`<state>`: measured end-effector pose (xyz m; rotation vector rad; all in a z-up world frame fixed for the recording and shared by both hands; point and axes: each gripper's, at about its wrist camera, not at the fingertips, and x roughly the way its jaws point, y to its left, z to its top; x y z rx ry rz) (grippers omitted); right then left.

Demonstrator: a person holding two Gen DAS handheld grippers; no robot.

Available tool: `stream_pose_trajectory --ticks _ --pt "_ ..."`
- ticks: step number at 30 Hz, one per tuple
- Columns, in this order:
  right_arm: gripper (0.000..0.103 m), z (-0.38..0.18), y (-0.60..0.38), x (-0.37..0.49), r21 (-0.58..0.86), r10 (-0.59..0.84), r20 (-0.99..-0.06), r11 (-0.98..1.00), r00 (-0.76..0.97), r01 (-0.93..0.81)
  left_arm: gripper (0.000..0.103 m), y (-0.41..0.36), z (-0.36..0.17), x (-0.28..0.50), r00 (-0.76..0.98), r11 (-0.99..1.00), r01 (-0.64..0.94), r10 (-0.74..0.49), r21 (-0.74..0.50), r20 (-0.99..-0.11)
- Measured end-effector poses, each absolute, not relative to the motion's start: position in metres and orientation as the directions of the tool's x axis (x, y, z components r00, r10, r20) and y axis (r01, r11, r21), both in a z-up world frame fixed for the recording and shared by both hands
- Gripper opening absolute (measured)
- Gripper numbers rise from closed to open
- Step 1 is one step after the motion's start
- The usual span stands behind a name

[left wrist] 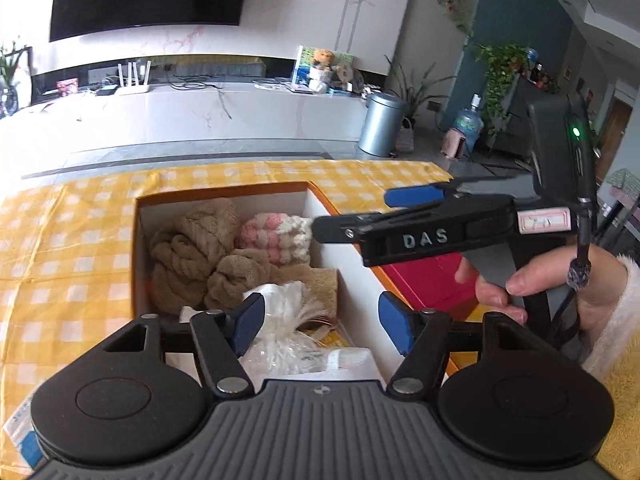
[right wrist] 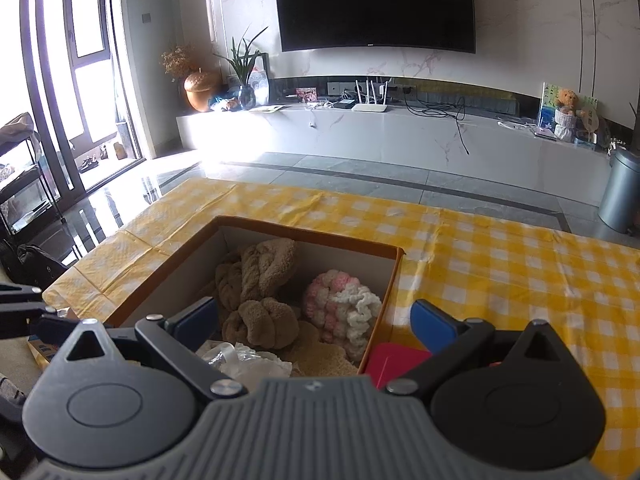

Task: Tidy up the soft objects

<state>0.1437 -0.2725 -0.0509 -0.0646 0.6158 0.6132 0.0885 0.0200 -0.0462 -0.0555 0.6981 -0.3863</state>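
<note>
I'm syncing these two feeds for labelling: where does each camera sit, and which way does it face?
Left wrist: on the left gripper, facing down into the box; the right gripper and hand show.
Right wrist: on the right gripper, facing the box from the right; shows only itself.
Shared: box, brown towel, pink-white yarn, TV.

Fuzzy brown cloth (right wrist: 260, 292), crinkly plastic bag (right wrist: 248, 364)

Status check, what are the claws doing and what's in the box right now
Left claw open, above the clear plastic bag. Right claw open, empty. Box holds brown plush, pink-and-white yarn piece. Right claw crosses the left view; nothing blocking.
</note>
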Motion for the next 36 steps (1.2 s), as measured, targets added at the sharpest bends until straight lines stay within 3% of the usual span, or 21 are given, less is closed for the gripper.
stream_pose_trajectory --ticks 4,6,11,19,26,28,30,32,36 --pt "0.100 -0.055 -0.273 0.145 0.125 0.516 -0.571 0.824 0.639 -0.553 0.038 0.002 -0.070 0.100 0.608 0.916 0.362 -0.372 -0.172 -0.701" --pt "0.100 -0.056 -0.273 0.145 0.129 0.511 -0.578 0.827 0.636 -0.547 0.029 0.000 -0.085 0.107 0.578 0.927 0.337 -0.343 -0.166 -0.740" --pt "0.100 -0.056 -0.276 0.146 0.140 0.513 -0.584 0.827 0.629 -0.545 0.018 0.003 -0.116 0.120 0.486 0.939 0.306 -0.296 -0.157 -0.822" --pt "0.100 -0.060 -0.278 0.146 0.136 0.496 -0.603 0.836 0.625 -0.532 0.017 0.000 -0.123 0.116 0.429 0.946 0.306 -0.239 -0.108 -0.871" --pt "0.100 -0.051 -0.282 0.141 0.140 0.511 -0.582 0.830 0.633 -0.541 0.044 0.009 -0.084 0.102 0.470 0.948 0.298 -0.247 -0.111 -0.848" --pt "0.100 -0.047 -0.285 0.138 0.143 0.511 -0.573 0.832 0.640 -0.536 0.059 0.012 -0.071 0.097 0.507 0.952 0.284 -0.248 -0.112 -0.825" --pt "0.100 -0.042 -0.289 0.134 0.149 0.511 -0.557 0.837 0.654 -0.527 0.068 0.012 -0.061 0.091 0.554 0.959 0.265 -0.235 -0.099 -0.799" --pt "0.100 -0.036 -0.295 0.128 0.152 0.507 -0.534 0.845 0.677 -0.513 0.079 0.011 -0.051 0.086 0.634 0.969 0.235 -0.212 -0.076 -0.743" --pt "0.100 -0.029 -0.306 0.110 0.127 0.509 -0.465 0.848 0.725 -0.514 0.086 0.005 -0.037 0.074 0.802 0.990 0.142 -0.126 -0.018 -0.583"
